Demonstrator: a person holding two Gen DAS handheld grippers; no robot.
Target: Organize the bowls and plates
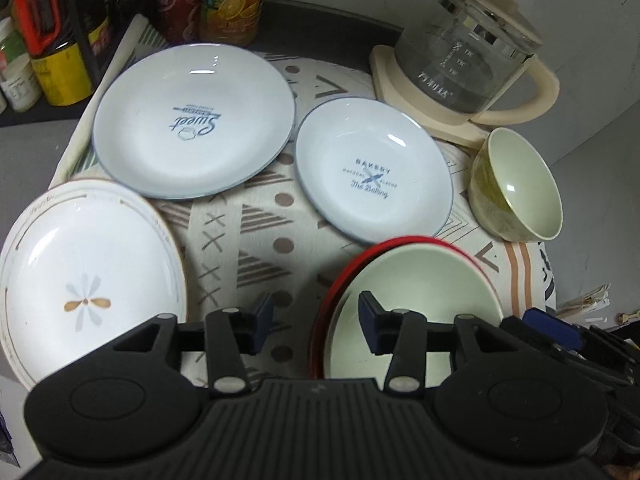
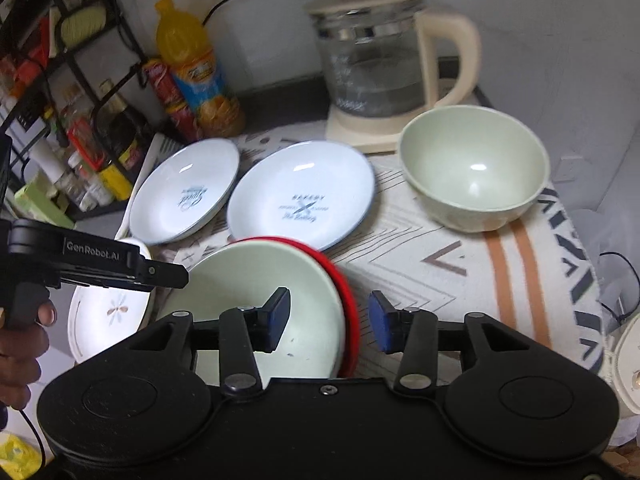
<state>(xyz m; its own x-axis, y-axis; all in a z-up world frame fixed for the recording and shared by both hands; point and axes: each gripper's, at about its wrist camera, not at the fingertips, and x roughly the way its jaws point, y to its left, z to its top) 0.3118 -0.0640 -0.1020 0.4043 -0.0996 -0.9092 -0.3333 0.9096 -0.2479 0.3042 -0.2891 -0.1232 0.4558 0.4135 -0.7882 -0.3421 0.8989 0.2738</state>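
A pale green bowl sits nested in a red dish on the patterned cloth. My left gripper is open, and the left rim of this stack lies between its fingers without being pinched. My right gripper is open too, straddling the stack's right rim with a gap at both pads. Around the stack lie a large "Sweet" plate, a smaller "Bakery" plate, a flower plate and a second green bowl.
A glass kettle on a cream base stands at the back right. Bottles and cans and a black rack crowd the back left. A hand holds the left gripper. The cloth drops off at the right edge.
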